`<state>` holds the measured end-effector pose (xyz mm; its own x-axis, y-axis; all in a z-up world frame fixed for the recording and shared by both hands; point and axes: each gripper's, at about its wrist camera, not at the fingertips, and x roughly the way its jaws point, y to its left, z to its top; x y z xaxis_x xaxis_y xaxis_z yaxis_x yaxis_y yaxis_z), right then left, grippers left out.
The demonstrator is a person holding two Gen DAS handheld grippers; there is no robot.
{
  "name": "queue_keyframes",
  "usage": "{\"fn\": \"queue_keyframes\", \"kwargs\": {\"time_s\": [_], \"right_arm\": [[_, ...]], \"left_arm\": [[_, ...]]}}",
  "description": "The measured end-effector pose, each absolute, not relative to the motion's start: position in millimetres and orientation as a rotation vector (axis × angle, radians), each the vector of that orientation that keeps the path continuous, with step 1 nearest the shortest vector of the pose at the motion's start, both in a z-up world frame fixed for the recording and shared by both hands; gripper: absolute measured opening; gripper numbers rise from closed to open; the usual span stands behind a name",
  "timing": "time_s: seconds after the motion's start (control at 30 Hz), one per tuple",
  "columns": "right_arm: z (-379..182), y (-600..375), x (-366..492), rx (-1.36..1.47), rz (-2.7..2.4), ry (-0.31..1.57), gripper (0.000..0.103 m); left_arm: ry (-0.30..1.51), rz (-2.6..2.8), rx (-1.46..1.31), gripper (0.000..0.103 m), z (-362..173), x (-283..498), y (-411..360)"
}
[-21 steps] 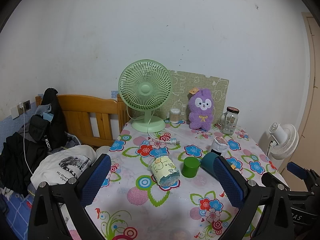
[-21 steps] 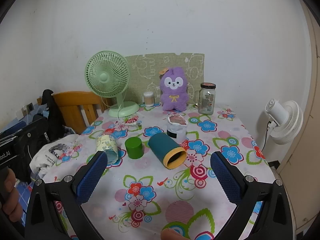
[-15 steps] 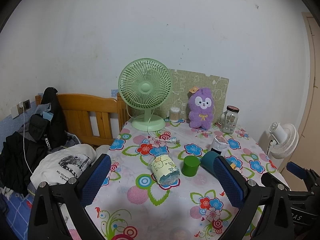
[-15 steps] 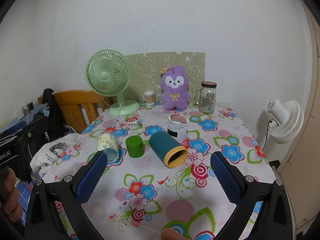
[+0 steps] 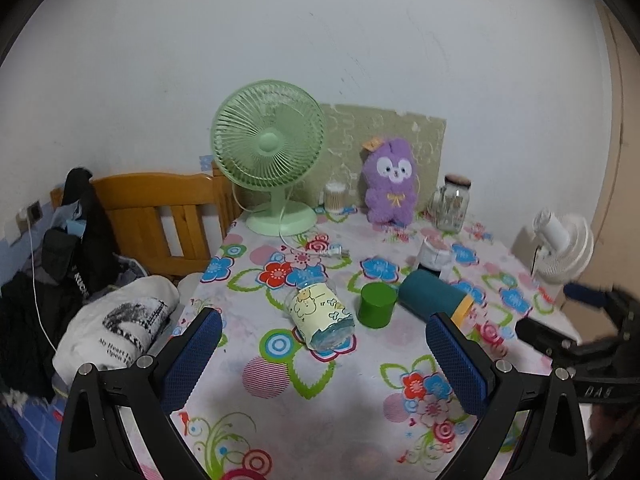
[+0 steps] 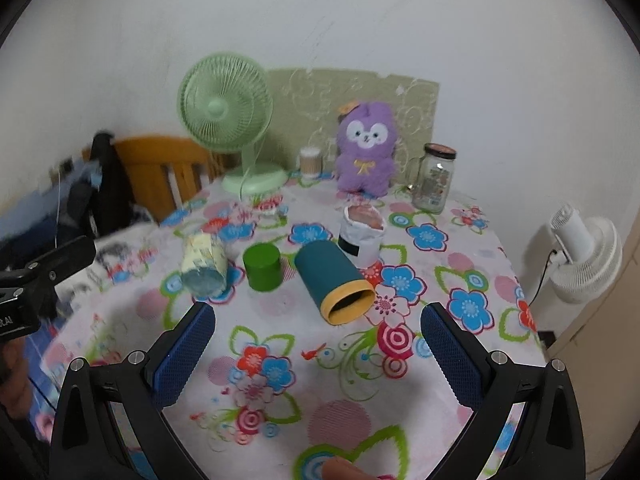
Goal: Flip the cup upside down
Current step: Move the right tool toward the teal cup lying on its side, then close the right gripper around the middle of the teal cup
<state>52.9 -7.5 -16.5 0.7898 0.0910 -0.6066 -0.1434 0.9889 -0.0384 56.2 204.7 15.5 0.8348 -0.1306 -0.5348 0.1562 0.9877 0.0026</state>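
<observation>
Your right gripper (image 6: 316, 332) is spread wide and holds nothing; just ahead of it the teal cup (image 6: 332, 280) lies on its side on the floral tablecloth (image 6: 360, 380), dark inside its yellow-rimmed mouth. It looms nearer than a moment ago. Your left gripper (image 5: 320, 344), equally wide and empty, faces the tipped cartoon-print cup (image 5: 320, 314), beside the green cup (image 5: 376, 304). Lettering on the white shirt (image 5: 116, 328) to its left is unreadable.

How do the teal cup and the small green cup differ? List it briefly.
Pose: the teal cup lies on its side, open mouth toward the right wrist camera; the green cup stands with a closed flat face up.
Look: the teal cup has a yellow rim; the green cup is plain.
Size: the teal cup is longer.
Both rest on the floral tablecloth, untouched.
</observation>
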Motion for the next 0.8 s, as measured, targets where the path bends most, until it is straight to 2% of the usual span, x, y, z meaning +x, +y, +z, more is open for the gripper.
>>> {"fn": "queue_keyframes", "kwargs": {"time_s": [0.33, 0.8], "right_arm": [[-27, -22, 131, -0.141, 0.171, 0.819, 0.103], [-75, -25, 239, -0.087, 0.296, 1.084, 0.103]], "left_arm": [[0.637, -0.241, 0.233, 0.103, -3, 105, 179], [0.713, -0.353, 0.574, 0.103, -36, 176, 125]]}}
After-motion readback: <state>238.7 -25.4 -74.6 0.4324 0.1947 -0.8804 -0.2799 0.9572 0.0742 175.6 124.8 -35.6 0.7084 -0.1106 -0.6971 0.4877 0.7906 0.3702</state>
